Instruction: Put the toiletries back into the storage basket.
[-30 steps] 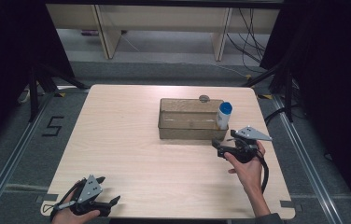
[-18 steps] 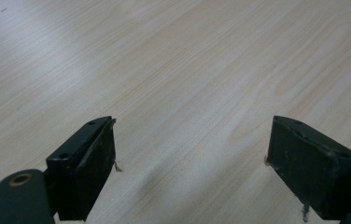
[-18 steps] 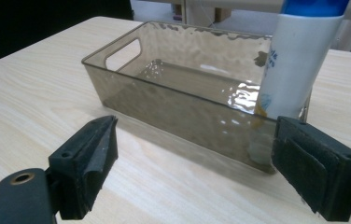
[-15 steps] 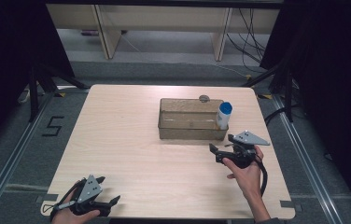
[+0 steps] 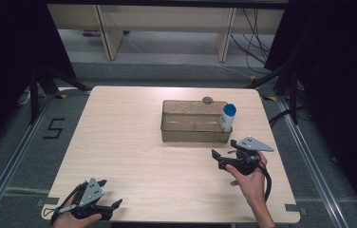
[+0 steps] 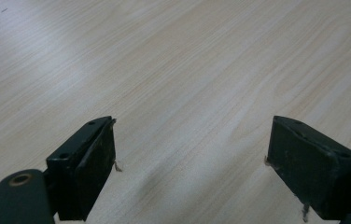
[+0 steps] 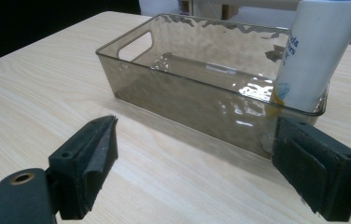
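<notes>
My right hand-held gripper (image 5: 220,158) hovers just in front of the smoky clear bin (image 5: 193,134), jaws spread wide with nothing between them, on the bench (image 5: 119,142). In the right gripper view the bin's near long wall (image 7: 201,109) faces me, and the white bottle with the blue cap (image 7: 311,56) stands upright inside the bin at its right end, touching the end wall. The rest of the bin looks bare.

I judge that the bottle is what this work turns on and that it is already placed in the bin, though I cannot rule out that I am about to lift it out. If I am to take it, I would need to rise above the bin's rim, come over its right end and close on the bottle's body below the cap; the near wall stands in the way of a level approach.

My left hand-held gripper (image 5: 105,205) rests well away from the bin, at the near left corner of the bench, jaws apart and holding nothing, over bare wood (image 6: 187,93).

A small round grey thing (image 5: 208,100) lies just behind the bin's far wall; I cannot tell what it is.
</notes>
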The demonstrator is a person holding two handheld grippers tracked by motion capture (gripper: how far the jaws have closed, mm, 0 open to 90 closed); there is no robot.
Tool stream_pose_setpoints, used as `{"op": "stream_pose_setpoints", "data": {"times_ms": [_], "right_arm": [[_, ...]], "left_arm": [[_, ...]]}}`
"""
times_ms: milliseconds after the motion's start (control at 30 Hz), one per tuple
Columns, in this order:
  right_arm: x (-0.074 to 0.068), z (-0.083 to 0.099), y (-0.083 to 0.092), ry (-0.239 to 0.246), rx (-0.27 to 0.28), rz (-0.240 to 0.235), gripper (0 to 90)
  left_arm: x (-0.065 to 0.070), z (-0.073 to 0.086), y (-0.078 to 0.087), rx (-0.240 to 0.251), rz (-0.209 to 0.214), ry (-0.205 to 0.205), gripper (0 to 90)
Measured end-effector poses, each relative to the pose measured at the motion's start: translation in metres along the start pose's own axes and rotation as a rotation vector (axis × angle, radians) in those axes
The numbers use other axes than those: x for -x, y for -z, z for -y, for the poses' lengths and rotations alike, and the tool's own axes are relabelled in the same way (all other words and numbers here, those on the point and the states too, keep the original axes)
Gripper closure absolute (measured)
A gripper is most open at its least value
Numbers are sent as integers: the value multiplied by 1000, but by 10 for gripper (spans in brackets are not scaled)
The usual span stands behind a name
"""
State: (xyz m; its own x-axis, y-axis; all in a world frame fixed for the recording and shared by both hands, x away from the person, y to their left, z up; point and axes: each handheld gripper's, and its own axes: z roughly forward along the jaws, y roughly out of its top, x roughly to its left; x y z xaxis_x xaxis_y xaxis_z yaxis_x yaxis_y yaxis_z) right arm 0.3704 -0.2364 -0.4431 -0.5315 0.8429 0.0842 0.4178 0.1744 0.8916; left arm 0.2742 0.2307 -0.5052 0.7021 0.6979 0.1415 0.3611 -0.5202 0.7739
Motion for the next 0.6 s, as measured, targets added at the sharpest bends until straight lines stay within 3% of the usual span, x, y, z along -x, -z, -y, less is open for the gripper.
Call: {"op": "stream_pose_setpoints", "data": {"times_ms": [33,133,233,267,367,400,467,500,533,567,600], "right_arm": [[-3,1,1,-42,-15,-14,155],[-3,2,0,-2,2,-11,155],[-7,3,2,-33,-12,-25,155],[-6,4,2,0,-5,-18,155],[-8,5,2,-6,-12,-21,155],[-11,6,3,-32,-26,-30,155],[-9,7,3,14,-13,-26,155],[-9,7,3,14,-13,-26,155],[-12,8,3,-21,-16,-29,155],[-11,9,3,5,-11,-45,155],[-11,10,4,22,-11,-26,155]], "left_arm": [[0,0,0,4,5,-2,148],[0,0,0,3,6,1,148],[0,0,0,6,3,-1,148],[0,0,0,1,7,2,148],[0,0,0,2,6,0,148],[0,0,0,3,3,-2,148],[-1,0,1,-5,13,-4,148],[-1,0,1,-5,13,-4,148],[-1,0,1,-7,9,-4,148],[-1,0,1,-6,2,-3,148],[-1,0,1,-6,2,-1,148]]}}
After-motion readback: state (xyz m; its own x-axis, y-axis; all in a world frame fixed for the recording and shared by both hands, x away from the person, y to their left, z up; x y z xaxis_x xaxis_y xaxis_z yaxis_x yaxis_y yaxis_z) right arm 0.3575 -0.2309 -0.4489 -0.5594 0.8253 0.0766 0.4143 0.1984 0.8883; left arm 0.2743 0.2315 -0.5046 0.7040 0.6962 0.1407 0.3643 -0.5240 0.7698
